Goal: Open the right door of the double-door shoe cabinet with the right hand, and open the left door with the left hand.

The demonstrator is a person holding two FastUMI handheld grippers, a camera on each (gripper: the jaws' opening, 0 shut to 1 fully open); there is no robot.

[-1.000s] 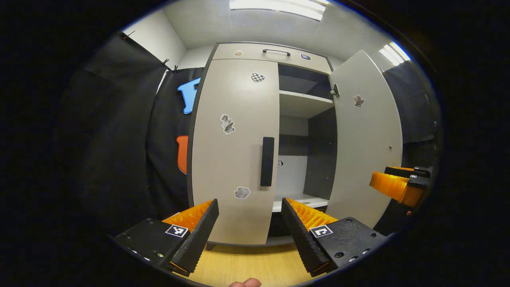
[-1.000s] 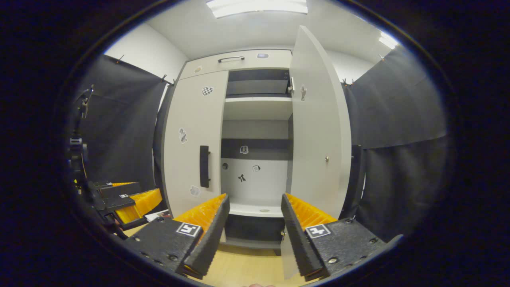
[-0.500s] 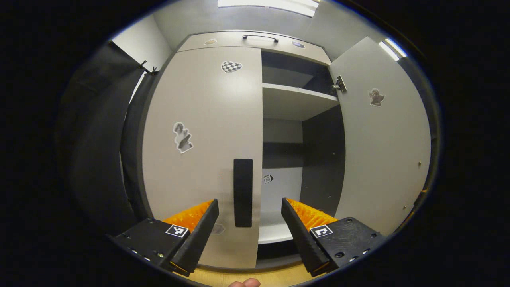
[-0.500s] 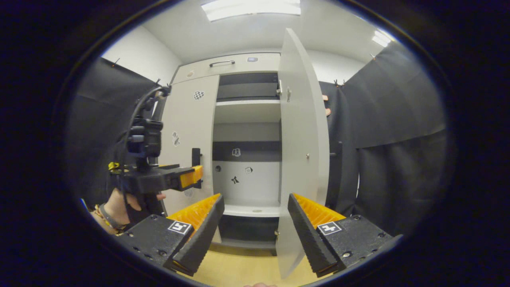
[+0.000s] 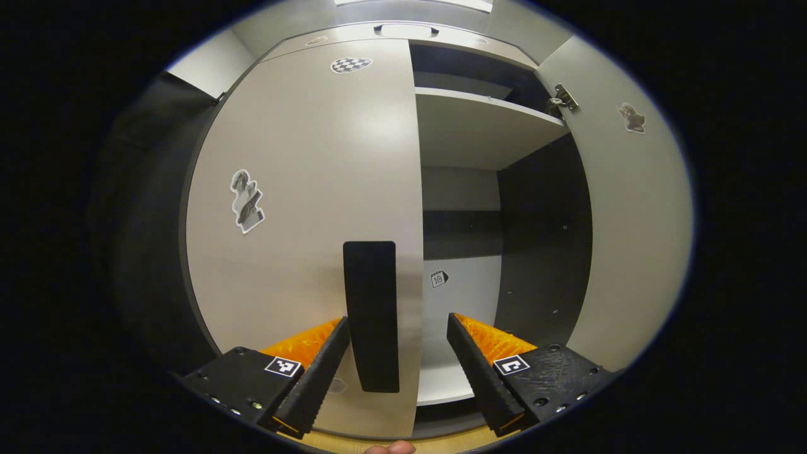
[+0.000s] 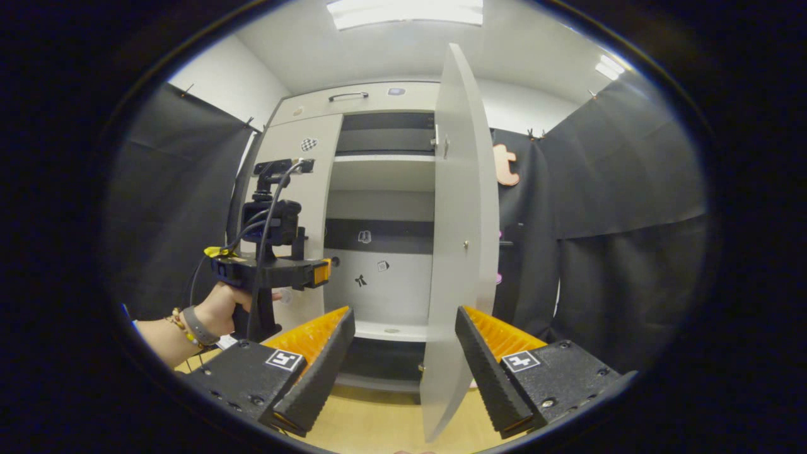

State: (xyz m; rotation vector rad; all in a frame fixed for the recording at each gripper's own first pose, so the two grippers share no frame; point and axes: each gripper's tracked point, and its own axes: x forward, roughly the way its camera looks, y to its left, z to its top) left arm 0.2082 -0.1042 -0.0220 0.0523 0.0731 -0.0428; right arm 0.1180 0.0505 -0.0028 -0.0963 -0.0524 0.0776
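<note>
Your left tongs (image 5: 397,356) stood spread wide and empty, their two fingers flanking the black handle (image 5: 372,315) of the closed left door (image 5: 302,221), apparently lined up for a grip that had not yet closed. Your right tongs (image 6: 403,359) hung equally wide apart, holding nothing, drawn back from the cabinet, probably because their share looked done: the right door (image 6: 457,252) stood swung out edge-on. Beyond it, the shoe cabinet (image 6: 378,101) lay open on that side, its upper shelf (image 5: 479,126) bare and its lower compartment holding no shoes, with small stickers (image 6: 364,237) on the back panel.
</note>
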